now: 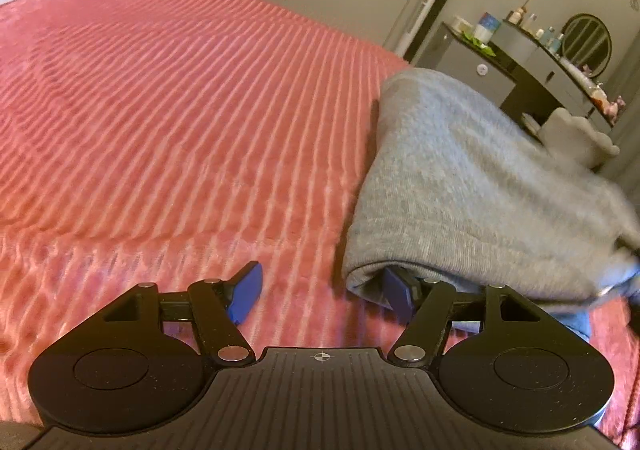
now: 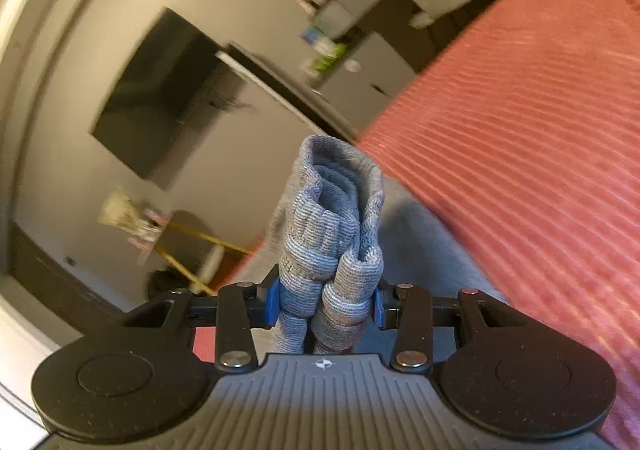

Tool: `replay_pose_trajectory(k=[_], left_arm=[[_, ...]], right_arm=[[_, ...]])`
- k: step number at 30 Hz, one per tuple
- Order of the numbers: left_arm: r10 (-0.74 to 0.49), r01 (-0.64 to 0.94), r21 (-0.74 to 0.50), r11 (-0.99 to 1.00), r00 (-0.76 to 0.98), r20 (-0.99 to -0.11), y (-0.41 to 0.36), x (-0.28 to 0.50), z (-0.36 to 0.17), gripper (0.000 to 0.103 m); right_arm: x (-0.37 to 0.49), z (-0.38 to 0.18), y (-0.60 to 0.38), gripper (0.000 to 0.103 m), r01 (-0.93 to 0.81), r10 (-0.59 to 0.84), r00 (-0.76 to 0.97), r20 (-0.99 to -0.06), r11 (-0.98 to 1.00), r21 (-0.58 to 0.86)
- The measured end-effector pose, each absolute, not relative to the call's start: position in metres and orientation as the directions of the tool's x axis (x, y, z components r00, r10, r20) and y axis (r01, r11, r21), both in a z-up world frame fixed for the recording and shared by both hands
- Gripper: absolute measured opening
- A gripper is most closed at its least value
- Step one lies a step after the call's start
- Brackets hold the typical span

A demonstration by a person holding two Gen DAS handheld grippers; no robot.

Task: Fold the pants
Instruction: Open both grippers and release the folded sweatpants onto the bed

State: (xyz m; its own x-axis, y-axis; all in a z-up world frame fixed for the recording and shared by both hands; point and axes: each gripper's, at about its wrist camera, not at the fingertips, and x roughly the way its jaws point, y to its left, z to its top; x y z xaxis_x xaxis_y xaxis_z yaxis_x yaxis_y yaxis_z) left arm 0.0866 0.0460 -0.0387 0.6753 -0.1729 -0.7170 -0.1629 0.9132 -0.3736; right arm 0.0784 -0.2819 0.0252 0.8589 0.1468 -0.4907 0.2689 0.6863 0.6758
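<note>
The grey pants [image 1: 460,186] lie partly folded on the pink ribbed bedspread [image 1: 160,110], at the right of the left wrist view. My left gripper [image 1: 324,294] is open; its right blue pad [image 1: 396,290] is tucked under the pants' folded edge, and its left pad [image 1: 248,290] rests over bare bedspread. In the right wrist view, my right gripper [image 2: 324,304] is shut on the bunched ribbed cuffs of the pants [image 2: 332,234], lifted beside the bedspread [image 2: 520,154]. The view is blurred.
A grey dresser [image 1: 520,62] with bottles and a round mirror stands beyond the bed's far right corner. A white shell-shaped chair [image 1: 576,138] is near it. A dark TV [image 2: 160,90] hangs on the wall in the right wrist view.
</note>
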Motion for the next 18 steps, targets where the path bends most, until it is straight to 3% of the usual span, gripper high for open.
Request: replay_pose_trajectory(k=[3,5,7,12,15,18], left_arm=[[-0.197,-0.117,-0.393,0.912,0.716,-0.67,0.046,0.079,-0.029,0.067],[-0.175,-0.093,-0.375,0.922,0.764,-0.621,0.044,0.07,-0.02,0.068],[-0.152,-0.075,-0.357,0.931,0.811,-0.566,0.041,0.063,-0.012,0.07],[-0.154,-0.028,-0.313,0.949,0.826,-0.542,0.025,0.063,-0.01,0.072],[-0.14,-0.006,-0.249,0.969,0.813,-0.565,0.009,0.073,-0.013,0.072],[-0.129,0.006,-0.2,0.98,0.784,-0.608,0.0,0.081,-0.024,0.072]], right_arm=[[0.09,-0.001,-0.283,0.047,0.385,0.08,0.742,-0.666,0.762,0.521],[0.081,0.001,-0.287,0.052,0.373,0.084,0.768,-0.635,0.748,0.55],[0.079,0.014,-0.281,0.063,0.368,0.024,0.772,-0.635,0.798,0.478],[0.061,0.04,-0.246,0.062,0.263,-0.105,0.858,-0.502,0.931,0.255],[0.057,0.043,-0.232,0.053,0.174,-0.066,0.905,-0.42,0.959,0.224],[0.064,0.035,-0.211,0.038,0.084,-0.022,0.898,-0.439,0.989,0.121]])
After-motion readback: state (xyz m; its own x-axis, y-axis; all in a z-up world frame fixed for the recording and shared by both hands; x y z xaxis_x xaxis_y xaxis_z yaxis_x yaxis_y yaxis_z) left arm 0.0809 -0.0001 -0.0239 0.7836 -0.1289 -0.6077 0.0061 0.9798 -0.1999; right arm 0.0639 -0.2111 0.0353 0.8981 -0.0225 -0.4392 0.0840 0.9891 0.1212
